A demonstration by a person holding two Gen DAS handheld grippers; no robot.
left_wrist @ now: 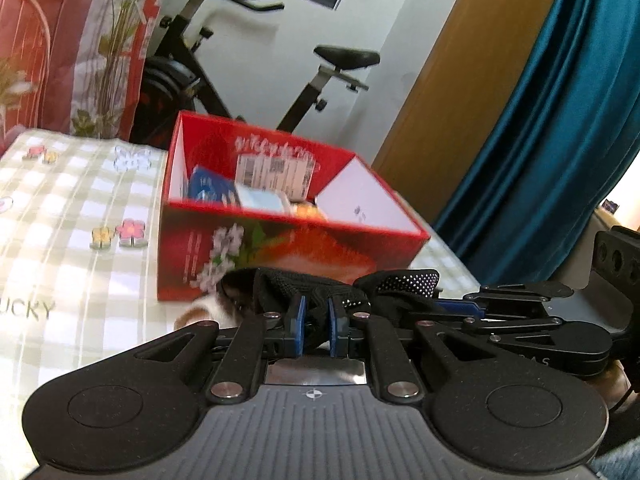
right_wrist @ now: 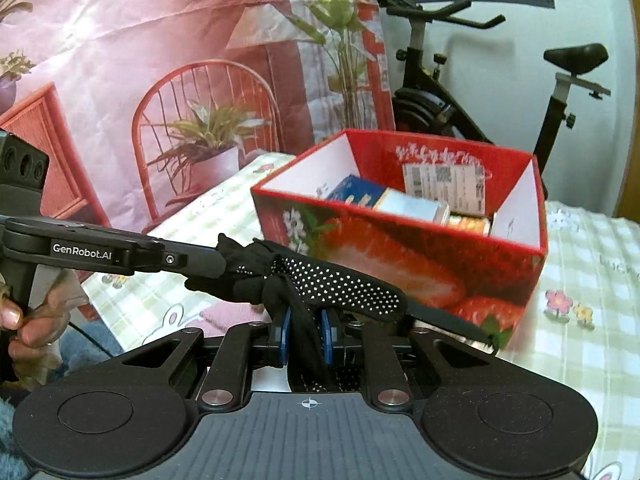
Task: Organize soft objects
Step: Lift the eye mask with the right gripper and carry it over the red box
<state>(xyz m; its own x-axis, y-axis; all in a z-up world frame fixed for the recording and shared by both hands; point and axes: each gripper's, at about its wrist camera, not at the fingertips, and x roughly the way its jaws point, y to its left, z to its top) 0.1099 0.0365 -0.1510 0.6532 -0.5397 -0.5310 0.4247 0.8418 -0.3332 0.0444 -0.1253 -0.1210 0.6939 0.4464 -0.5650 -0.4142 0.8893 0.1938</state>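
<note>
Your left gripper [left_wrist: 317, 316] is clenched on one end of a black dotted glove [left_wrist: 400, 286], and your right gripper [right_wrist: 306, 330] is clamped on the same glove [right_wrist: 332, 284], so the fabric stretches between the two tools. The glove hangs just in front of the red strawberry box [right_wrist: 420, 256], clear of the checked tablecloth [left_wrist: 72, 208] the box stands on. Inside the box lie small cartons [right_wrist: 412, 204]. An exercise bike [left_wrist: 320, 80] stands behind the box.

Both tongs sit side by side, tilted downward. The left tongs [left_wrist: 317, 318] are clamped tight on black fabric, the right tongs [right_wrist: 306, 330] likewise. A bare hand [right_wrist: 28, 326] grips the left handle.
</note>
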